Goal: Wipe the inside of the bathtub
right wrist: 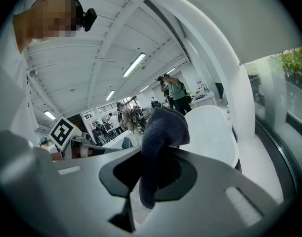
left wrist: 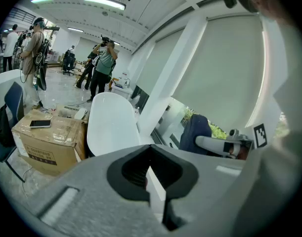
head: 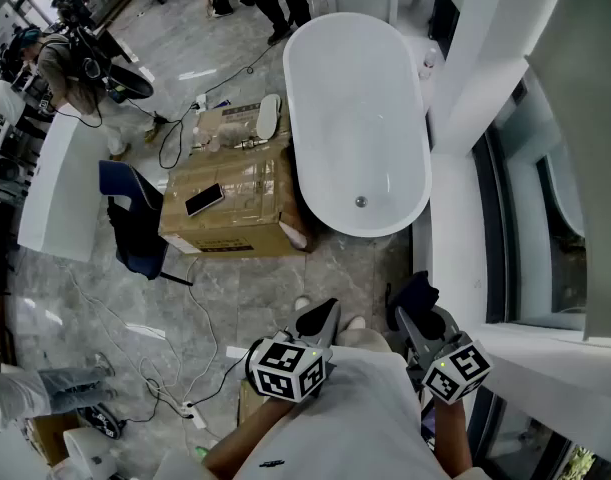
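Observation:
The white oval bathtub [head: 357,118] stands ahead of me on the grey floor, with its drain near the close end; it also shows in the left gripper view [left wrist: 111,125] and the right gripper view [right wrist: 212,132]. Both grippers hover low in the head view, short of the tub. My right gripper [head: 417,306] is shut on a dark blue cloth [head: 417,290]; the cloth [right wrist: 163,127] stands up out of its jaws [right wrist: 151,154]. My left gripper [head: 323,315] is shut with nothing in it [left wrist: 151,147]. The left gripper view catches the cloth [left wrist: 194,130] too.
A cardboard box [head: 230,203] with a phone [head: 204,200] on it stands left of the tub. Beyond it are a blue chair [head: 130,218] and cables on the floor. A white column [head: 475,88] and window wall run along the right. People stand past the tub [left wrist: 105,63].

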